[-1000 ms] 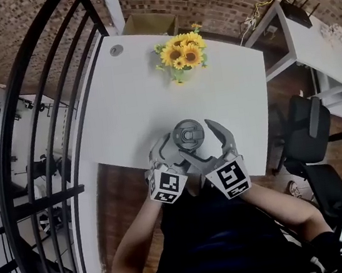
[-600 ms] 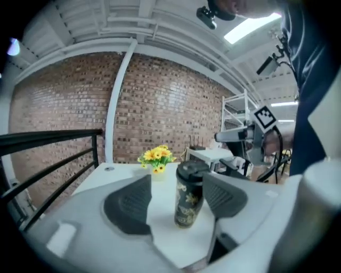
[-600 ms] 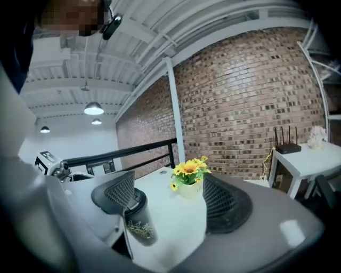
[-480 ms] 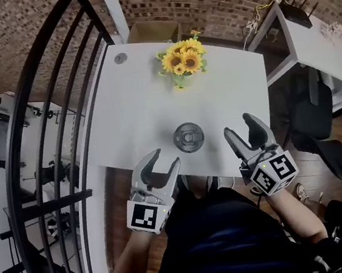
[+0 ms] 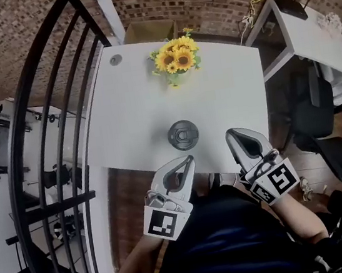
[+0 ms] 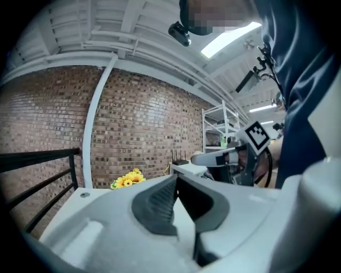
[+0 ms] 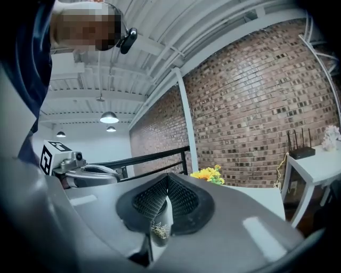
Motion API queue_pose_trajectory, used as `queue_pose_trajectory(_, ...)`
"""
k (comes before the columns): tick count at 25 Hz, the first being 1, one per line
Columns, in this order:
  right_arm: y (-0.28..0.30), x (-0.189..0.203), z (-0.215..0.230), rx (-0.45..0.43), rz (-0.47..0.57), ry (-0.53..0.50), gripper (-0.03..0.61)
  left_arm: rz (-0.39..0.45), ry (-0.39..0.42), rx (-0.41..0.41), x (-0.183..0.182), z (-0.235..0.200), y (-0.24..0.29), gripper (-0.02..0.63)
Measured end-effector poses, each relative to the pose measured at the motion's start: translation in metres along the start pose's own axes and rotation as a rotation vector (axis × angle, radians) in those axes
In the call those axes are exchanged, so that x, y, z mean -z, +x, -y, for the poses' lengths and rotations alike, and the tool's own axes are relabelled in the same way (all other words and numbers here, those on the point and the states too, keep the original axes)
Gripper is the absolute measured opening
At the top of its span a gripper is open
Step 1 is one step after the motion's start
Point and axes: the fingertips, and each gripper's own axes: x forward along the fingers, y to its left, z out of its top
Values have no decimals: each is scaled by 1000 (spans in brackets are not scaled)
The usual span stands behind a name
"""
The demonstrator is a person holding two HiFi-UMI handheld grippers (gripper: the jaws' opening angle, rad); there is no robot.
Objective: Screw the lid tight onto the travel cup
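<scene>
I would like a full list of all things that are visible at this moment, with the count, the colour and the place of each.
travel cup: one, dark grey, lid on, upright near the table's near edge
sunflowers: one bunch, yellow, table's far side
white table: one, centre
railing: one, black, left
side desk: one, white, right
office chair: one, black, right
left gripper: one, grey, near table edge, jaws just closed on nothing
right gripper: one, grey, right of the cup, jaws just closed on nothing
</scene>
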Motion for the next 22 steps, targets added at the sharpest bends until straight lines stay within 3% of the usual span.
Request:
queue_pose_trajectory(13,-3,7,-11,-39,-23,-20,11,-9,-60,12,6,8,7,5)
queue_pose_trajectory(22,-5,6,-13,-38,-26,-29,11,-16,-50,20,8,11,7,5)
